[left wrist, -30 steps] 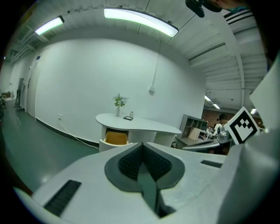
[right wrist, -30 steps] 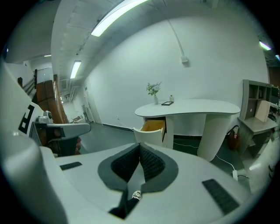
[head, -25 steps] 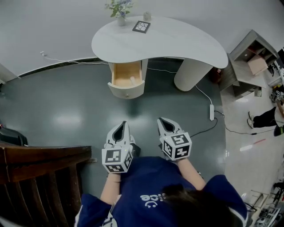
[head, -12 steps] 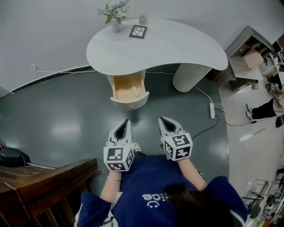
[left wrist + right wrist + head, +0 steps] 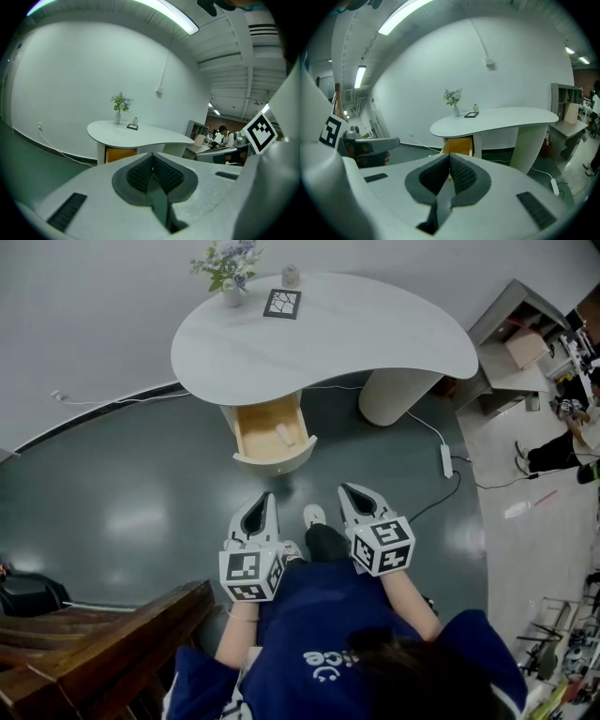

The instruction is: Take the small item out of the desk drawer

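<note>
White wall point(image 5: 94, 315), glossy dark floor point(image 5: 122, 493), brown wooden furniture point(image 5: 103, 643) near left, grey shelving point(image 5: 525, 334) far right.

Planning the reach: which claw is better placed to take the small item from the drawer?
Left, probably. The left claw lines up with the drawer holding the small item; the right claw is further aside. Both shut.

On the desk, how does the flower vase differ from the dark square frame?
The flower vase stands upright, pale, topped with blooms; the frame lies flat, dark and square. The vase sits nearer the left end of the desk; the frame is to its right. Both rest near the desk's far edge.
</note>
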Tool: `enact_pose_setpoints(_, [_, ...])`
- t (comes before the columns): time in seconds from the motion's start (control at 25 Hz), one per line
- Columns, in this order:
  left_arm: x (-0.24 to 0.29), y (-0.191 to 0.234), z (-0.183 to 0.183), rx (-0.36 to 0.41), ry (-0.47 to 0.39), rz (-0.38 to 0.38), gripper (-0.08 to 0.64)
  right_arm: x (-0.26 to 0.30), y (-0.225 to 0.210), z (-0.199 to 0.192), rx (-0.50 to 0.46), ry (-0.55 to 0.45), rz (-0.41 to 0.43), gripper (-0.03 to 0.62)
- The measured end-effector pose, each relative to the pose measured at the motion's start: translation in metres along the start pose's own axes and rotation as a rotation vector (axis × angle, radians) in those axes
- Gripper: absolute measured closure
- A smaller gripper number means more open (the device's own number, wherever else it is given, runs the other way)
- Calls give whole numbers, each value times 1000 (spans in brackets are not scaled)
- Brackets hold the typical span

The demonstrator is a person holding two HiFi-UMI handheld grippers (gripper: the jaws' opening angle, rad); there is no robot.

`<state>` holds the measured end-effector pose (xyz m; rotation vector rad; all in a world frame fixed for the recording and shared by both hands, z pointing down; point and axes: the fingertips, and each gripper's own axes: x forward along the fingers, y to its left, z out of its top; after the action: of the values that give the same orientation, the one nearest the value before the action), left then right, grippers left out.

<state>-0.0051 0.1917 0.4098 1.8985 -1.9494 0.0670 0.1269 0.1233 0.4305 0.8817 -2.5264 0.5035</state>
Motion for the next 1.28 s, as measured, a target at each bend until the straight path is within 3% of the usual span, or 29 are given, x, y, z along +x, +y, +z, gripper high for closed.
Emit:
enact_pose_setpoints(0.48, [32, 61, 14, -28, -6, 163, 557, 90, -9, 30, -32, 60, 104, 584])
enact_pose_setpoints(1.0, [128, 100, 47, -54, 61, 261, 557, 206, -38, 54, -74, 284, 222, 581])
enact_pose_setpoints(1.28, [170, 110, 52, -66, 96, 305, 557, 248, -44, 49, -102, 396, 306, 534])
